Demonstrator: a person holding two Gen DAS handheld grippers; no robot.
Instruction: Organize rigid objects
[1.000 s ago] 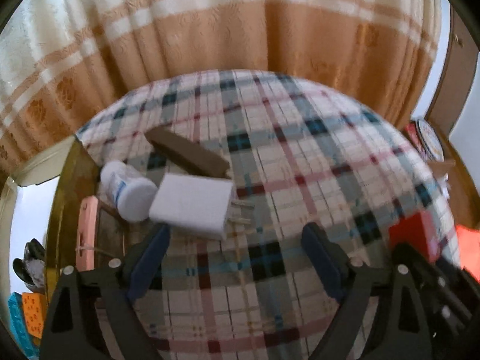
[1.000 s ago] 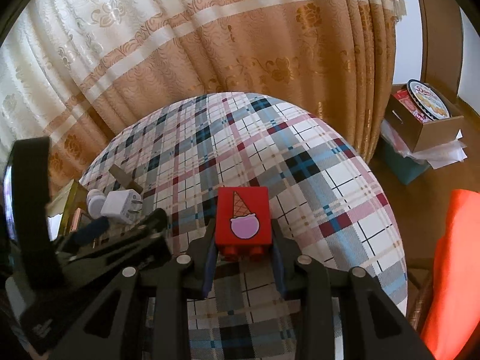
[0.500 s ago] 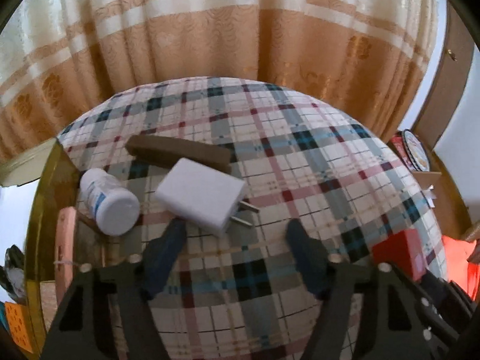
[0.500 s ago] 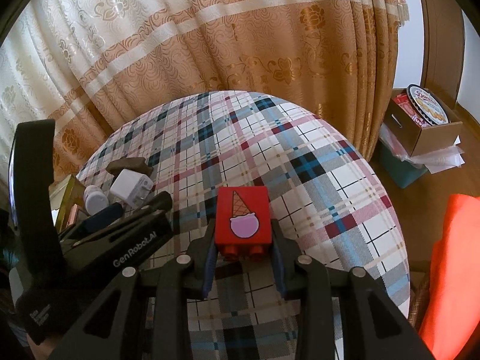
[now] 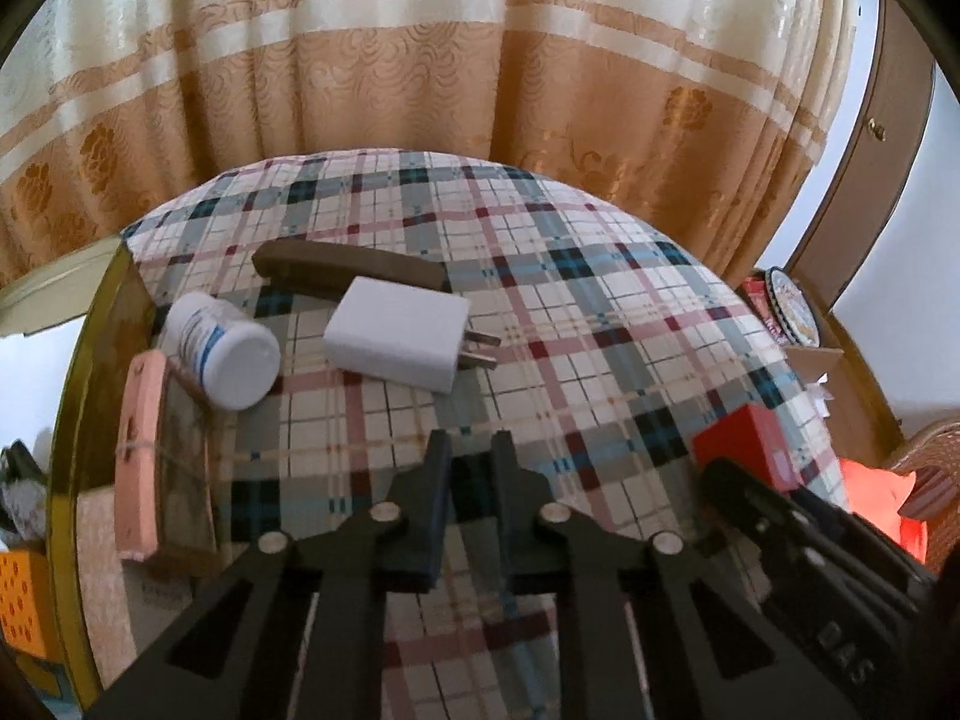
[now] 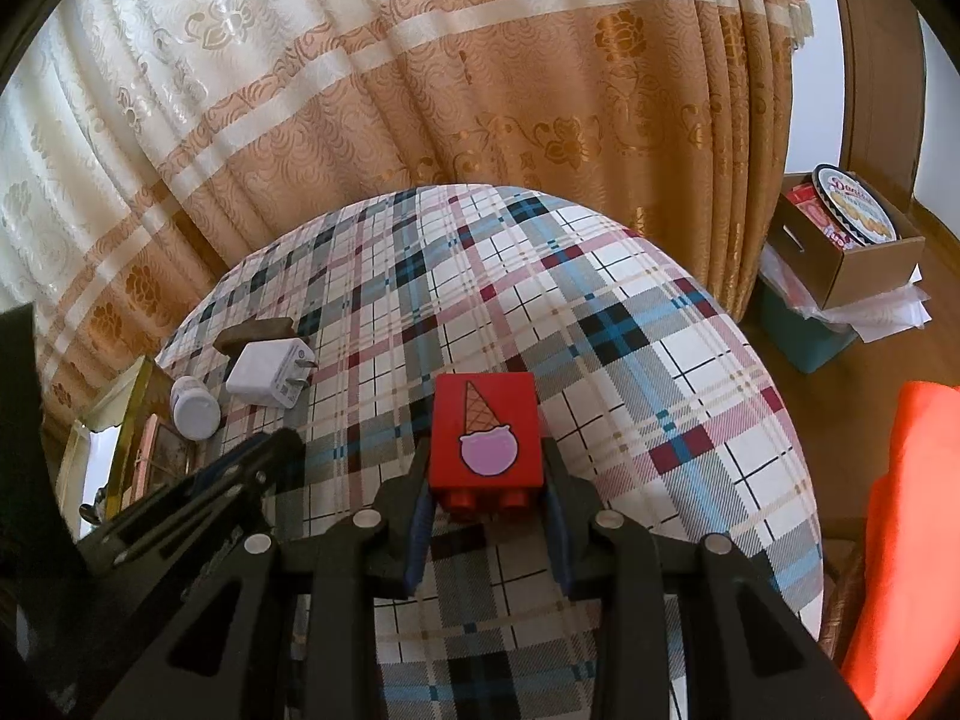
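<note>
A white plug charger (image 5: 396, 336) (image 6: 270, 375) lies on the plaid tablecloth (image 5: 600, 312), prongs pointing right. Behind it is a brown bar (image 5: 348, 267), and to its left a white bottle (image 5: 225, 354) lies on its side. My left gripper (image 5: 471, 450) hangs a little short of the charger. Its jaws are closing to a narrow gap with nothing between them. My right gripper (image 6: 486, 456) is shut on a red toy brick (image 6: 486, 432) with an ice-cream cone picture, held just above the cloth. The brick (image 5: 747, 444) also shows at the right of the left wrist view.
A pink-edged frame (image 5: 141, 450) and a gold-rimmed surface (image 5: 78, 396) sit past the table's left edge. A patterned curtain (image 6: 480, 90) hangs close behind the table. On the floor at right are a cardboard box with a biscuit tin (image 6: 852, 240) and something orange (image 6: 912, 540).
The left gripper's jaws went from wide apart to nearly together, empty, and it drew back from the charger. The right gripper and the red brick have not moved.
</note>
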